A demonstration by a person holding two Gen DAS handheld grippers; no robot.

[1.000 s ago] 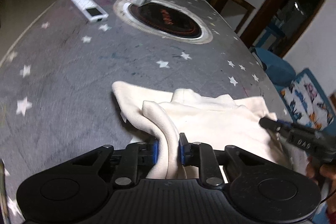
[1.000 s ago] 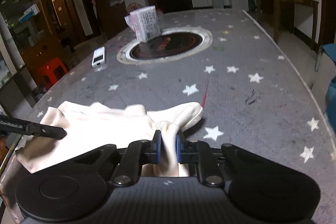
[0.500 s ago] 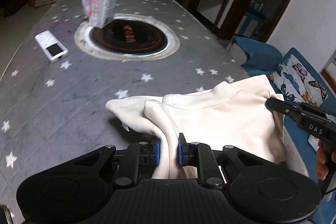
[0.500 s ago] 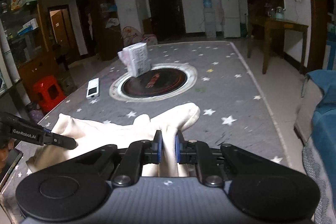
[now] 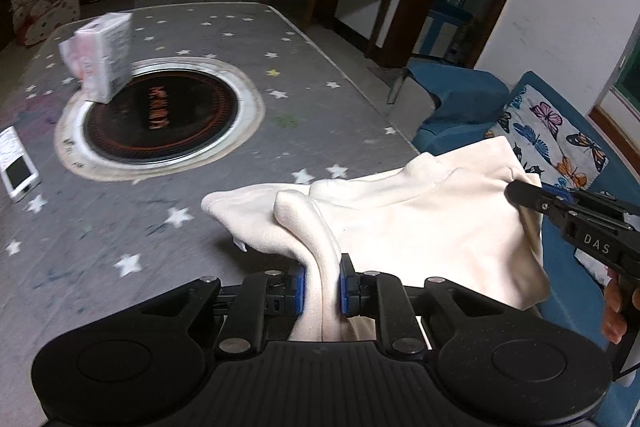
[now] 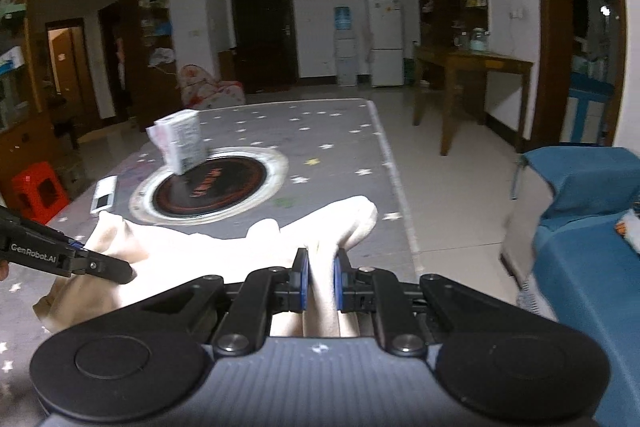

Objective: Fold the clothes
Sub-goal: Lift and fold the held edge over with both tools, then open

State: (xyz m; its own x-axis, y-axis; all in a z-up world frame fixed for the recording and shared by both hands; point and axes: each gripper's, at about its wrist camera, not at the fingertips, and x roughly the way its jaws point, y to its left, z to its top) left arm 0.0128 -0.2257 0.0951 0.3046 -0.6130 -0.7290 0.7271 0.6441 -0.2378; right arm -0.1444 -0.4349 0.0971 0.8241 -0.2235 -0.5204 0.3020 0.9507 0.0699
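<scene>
mostly cream, soft garment [image 5: 420, 227], bunched, perhaps a sweatshirt

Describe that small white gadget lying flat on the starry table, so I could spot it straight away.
Start at the grey star-printed table and find the round black cooktop sunk in its middle. The small white device lies flat on the cloth beside the cooktop's ring, on the side away from the blue sofa. Unlike the white packet standing on the ring, it is thin, flat, with a dark screen.

"das" on right gripper [image 5: 524, 195]; "genrobot.ai" on left gripper [image 6: 120, 273]
</scene>
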